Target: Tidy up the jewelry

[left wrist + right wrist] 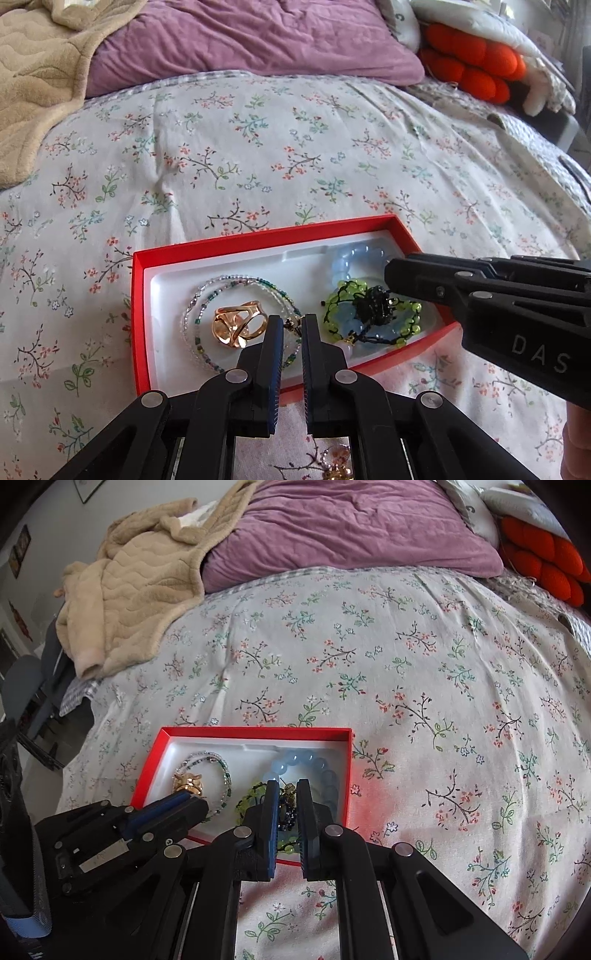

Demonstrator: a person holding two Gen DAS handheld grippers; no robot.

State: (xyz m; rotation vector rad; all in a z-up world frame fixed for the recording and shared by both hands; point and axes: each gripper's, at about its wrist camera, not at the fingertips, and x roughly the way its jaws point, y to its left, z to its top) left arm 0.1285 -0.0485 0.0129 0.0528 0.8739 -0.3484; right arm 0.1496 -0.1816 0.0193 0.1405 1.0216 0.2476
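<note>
A red box (pixel 258 236) with a white insert lies on the floral bedspread. It holds a gold ring (pixel 238 326), a clear and teal beaded strand (pixel 207 295), a pale blue bead bracelet (pixel 354 258) and a green bead bracelet (pixel 340 295) with a black cluster (pixel 373 304). My left gripper (pixel 293 321) hovers over the box's near edge beside the ring, jaws shut, nothing held. My right gripper (pixel 287 786) is shut too, above the black cluster and blue bracelet (pixel 295 758). In the left wrist view the right gripper (pixel 391 273) comes in from the right with nothing hanging from it.
A small gold and pink piece (pixel 336 469) lies on the bedspread under my left gripper. A purple pillow (pixel 351 524), a beige blanket (pixel 133 590) and an orange knotted cushion (pixel 476 62) lie at the far end. Open bedspread (pixel 461 720) spreads right of the box.
</note>
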